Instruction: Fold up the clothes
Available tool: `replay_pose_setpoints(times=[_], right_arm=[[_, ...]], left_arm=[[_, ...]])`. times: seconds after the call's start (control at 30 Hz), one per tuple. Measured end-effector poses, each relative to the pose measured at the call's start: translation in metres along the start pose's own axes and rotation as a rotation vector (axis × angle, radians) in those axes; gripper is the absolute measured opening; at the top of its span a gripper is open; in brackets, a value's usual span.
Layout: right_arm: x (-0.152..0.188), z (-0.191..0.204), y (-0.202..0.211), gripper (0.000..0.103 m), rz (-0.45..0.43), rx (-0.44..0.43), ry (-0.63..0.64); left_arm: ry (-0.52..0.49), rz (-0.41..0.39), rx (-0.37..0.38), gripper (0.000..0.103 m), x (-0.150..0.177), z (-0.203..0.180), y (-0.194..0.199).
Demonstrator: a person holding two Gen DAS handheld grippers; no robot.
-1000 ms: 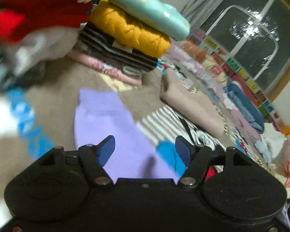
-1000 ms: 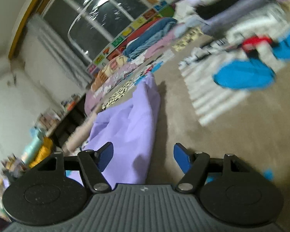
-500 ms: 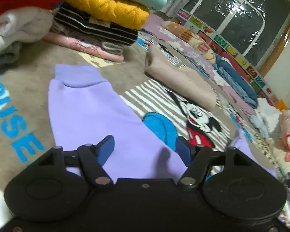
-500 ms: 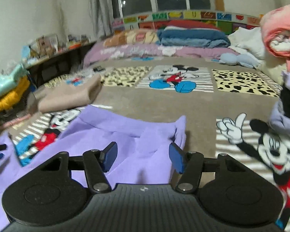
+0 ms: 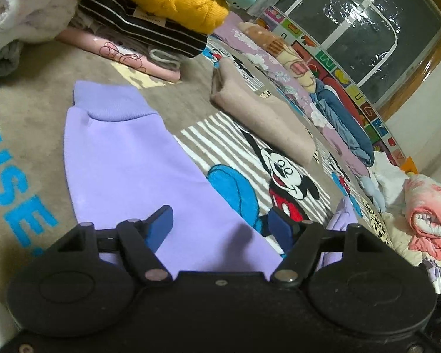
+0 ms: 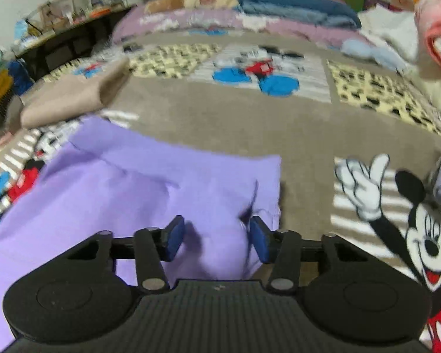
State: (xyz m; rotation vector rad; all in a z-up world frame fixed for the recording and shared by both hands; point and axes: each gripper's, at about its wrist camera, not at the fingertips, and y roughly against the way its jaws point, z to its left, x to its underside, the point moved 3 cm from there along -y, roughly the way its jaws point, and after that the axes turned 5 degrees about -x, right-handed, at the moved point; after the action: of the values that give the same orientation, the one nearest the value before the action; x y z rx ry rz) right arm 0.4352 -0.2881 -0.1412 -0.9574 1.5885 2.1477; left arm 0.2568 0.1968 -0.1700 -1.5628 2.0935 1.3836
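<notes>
A lilac garment (image 5: pixel 126 161) lies flat on the cartoon-mouse rug (image 5: pixel 26 94), its ribbed band (image 5: pixel 111 100) at the far end. My left gripper (image 5: pixel 220 229) hovers open just over its near part, nothing between the pads. In the right wrist view the same lilac garment (image 6: pixel 126 182) fills the lower left, with one corner (image 6: pixel 267 170) ahead. My right gripper (image 6: pixel 217 238) is down on the cloth near that corner. Its jaws are closing, with a raised fold of lilac fabric between the pads, and a gap still shows beside the left pad.
A stack of folded clothes (image 5: pixel 167 6), yellow knit over black stripes, stands at the far left. A folded beige garment (image 5: pixel 261 117) lies beyond the lilac one. Rolled bedding (image 5: pixel 341 114) lines the window wall, and a pink blanket (image 5: pixel 429 214) sits at the right.
The right gripper swung round, rolled level, came down on the lilac cloth near its corner, and its jaws narrowed. The left gripper stayed over the garment, tilting slightly.
</notes>
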Motion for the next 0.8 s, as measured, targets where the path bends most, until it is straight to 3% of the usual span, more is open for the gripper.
replay_pose_setpoints(times=[0.17, 0.33, 0.57, 0.8], right_arm=[[0.008, 0.002, 0.008, 0.016, -0.045, 0.005, -0.005], [-0.001, 0.009, 0.048, 0.013, -0.162, 0.017, -0.011], [0.001, -0.01, 0.141, 0.013, -0.385, 0.048, -0.156], [0.055, -0.05, 0.225, 0.013, -0.559, 0.134, -0.336]], left_arm=[[-0.017, -0.002, -0.004, 0.072, 0.001, -0.002, -0.001], [-0.019, -0.002, -0.004, 0.072, 0.001, -0.002, -0.001], [-0.026, -0.005, -0.014, 0.072, 0.002, -0.003, -0.002], [-0.045, -0.015, -0.032, 0.072, 0.007, -0.007, 0.002]])
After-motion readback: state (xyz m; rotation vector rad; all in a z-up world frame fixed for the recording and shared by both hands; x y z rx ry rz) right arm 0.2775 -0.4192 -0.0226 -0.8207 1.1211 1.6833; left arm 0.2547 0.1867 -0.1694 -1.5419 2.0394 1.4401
